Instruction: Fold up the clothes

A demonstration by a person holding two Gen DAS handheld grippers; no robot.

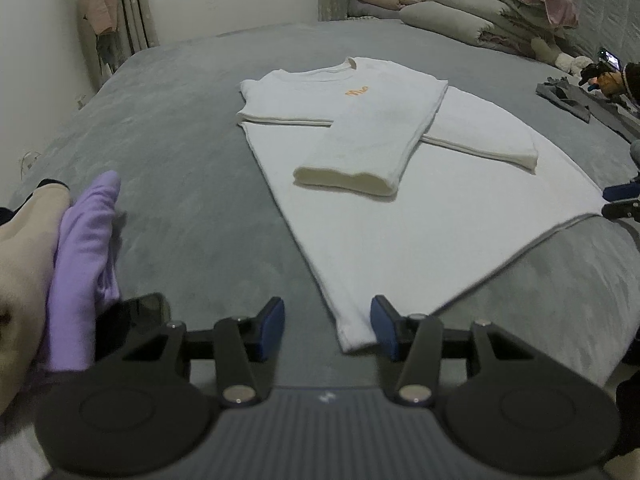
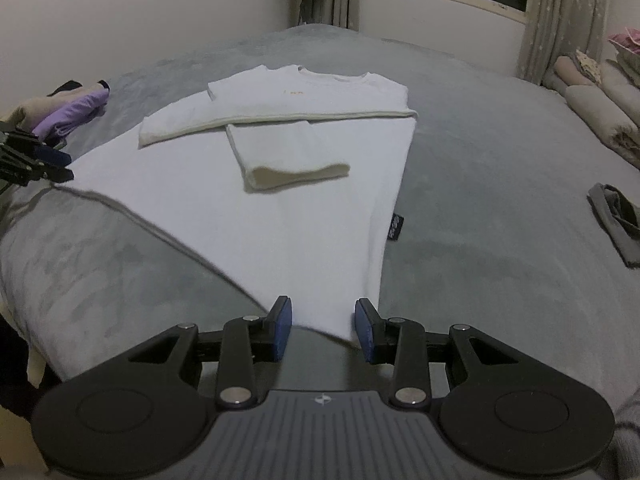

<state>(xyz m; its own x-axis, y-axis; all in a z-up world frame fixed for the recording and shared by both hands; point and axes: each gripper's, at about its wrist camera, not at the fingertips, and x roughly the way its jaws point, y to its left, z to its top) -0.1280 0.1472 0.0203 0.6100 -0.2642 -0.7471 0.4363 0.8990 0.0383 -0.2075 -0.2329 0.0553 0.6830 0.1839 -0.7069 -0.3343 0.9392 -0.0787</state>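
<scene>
Grey bedding covers the bed [image 1: 180,128], with a window and curtains behind. On it a white long-sleeved shirt [image 1: 400,240] lies flat, both sleeves already crossed over the chest, hem toward the camera. The left gripper [image 1: 328,330] sits at the shirt's near left hem corner, fingers spread, with the corner lying between them but not pinched as far as I can tell. The right gripper [image 2: 323,329] frames the other hem corner the same way, fingers apart and apparently empty. A folded purple garment [image 1: 86,264] rests on a beige one at the bed's left side; a grey garment [image 2: 618,222] lies well to the right. The risk from here is uneven grabs: if one gripper catches only the top layer, or closes late, lifting the hem would skew the fold and could drag the crossed sleeves loose.
</scene>
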